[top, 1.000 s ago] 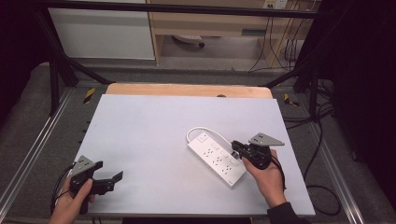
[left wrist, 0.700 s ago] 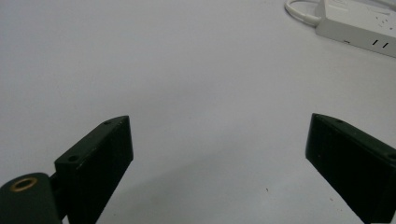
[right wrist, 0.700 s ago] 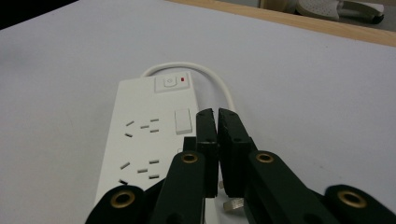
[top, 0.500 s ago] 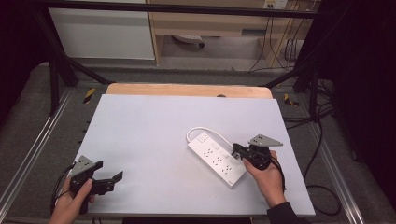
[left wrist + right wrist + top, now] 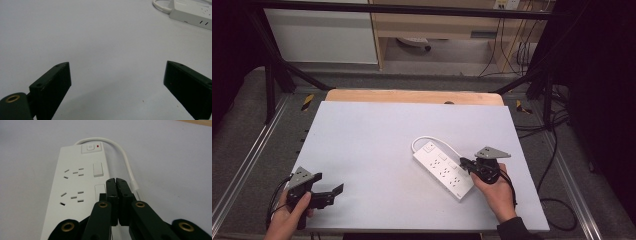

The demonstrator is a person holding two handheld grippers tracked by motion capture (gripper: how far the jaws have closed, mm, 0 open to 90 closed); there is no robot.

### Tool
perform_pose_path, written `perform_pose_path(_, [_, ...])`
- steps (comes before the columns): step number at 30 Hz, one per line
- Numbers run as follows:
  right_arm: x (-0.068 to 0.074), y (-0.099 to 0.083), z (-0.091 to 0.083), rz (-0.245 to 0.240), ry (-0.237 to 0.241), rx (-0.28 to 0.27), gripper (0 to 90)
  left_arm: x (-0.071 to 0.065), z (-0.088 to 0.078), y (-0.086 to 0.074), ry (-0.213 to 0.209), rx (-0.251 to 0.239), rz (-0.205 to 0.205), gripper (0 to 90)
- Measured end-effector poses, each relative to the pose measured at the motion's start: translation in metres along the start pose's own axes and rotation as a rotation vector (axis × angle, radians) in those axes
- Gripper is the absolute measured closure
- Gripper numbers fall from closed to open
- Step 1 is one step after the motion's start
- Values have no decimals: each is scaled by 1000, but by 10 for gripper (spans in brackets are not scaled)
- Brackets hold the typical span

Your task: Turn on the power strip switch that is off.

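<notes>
White power strip: red switch light visible from right gripper view.

Even overhead light is brightening the pale grey matte tabletop while the surrounding room is sitting in deep shadow. Soft, faint shadows are falling beneath the black two-jaw grippers. The high view is looking slightly soft; the close views are blurring nearest the lens.
</notes>
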State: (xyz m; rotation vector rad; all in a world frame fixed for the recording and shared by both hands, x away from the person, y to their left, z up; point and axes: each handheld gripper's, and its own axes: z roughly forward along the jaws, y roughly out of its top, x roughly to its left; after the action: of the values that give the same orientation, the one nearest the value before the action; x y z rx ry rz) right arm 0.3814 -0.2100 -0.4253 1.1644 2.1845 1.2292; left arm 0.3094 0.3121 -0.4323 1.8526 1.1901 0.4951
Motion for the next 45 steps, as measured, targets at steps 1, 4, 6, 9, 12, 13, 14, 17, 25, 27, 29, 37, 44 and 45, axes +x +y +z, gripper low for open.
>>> perform_pose_path(1, [0, -1, 0, -2, 0, 2, 896, 0, 0, 0, 0, 0, 0, 75])
perform_pose_path(4, [1, -2, 0, -6, 2, 15, 896, 0, 0, 0, 2, 1, 3, 75])
perform_pose_path(6, [1, -3, 0, -3, 2, 20, 897, 0, 0, 0, 3, 2, 4, 75])
perform_pose_path(9, [2, -4, 0, -4, 7, 32, 900, 0, 0, 0, 3, 3, 6, 75])
perform_pose_path(12, [4, -5, 0, -13, 15, 48, 900, 0, 0, 0, 4, 4, 6, 75])
perform_pose_path(13, [4, -5, 0, -13, 15, 48, 900, 0, 0, 0, 3, 4, 6, 75])
perform_pose_path(14, [5, -6, 1, -15, 23, 53, 900, 0, 0, 0, 3, 4, 7, 75])
perform_pose_path(17, [6, -6, 1, -17, 24, 60, 900, 0, 0, 0, 3, 6, 8, 75])
perform_pose_path(25, [7, -9, -1, -17, 20, 73, 900, 0, 0, 0, 3, 8, 10, 75])
perform_pose_path(27, [7, -9, 0, -16, 21, 82, 900, -1, 0, 0, 3, 8, 10, 75])
perform_pose_path(29, [8, -10, 0, -14, 22, 81, 900, 0, 0, 0, 4, 8, 10, 75])
perform_pose_path(37, [9, -10, 2, -20, 21, 84, 900, -1, 1, 0, 2, 10, 10, 75])
perform_pose_path(44, [9, -10, 3, -27, 22, 86, 900, -1, 1, 0, 2, 10, 10, 75])
perform_pose_path(45, [9, -10, 3, -27, 21, 86, 900, -1, 1, 0, 1, 10, 10, 75])
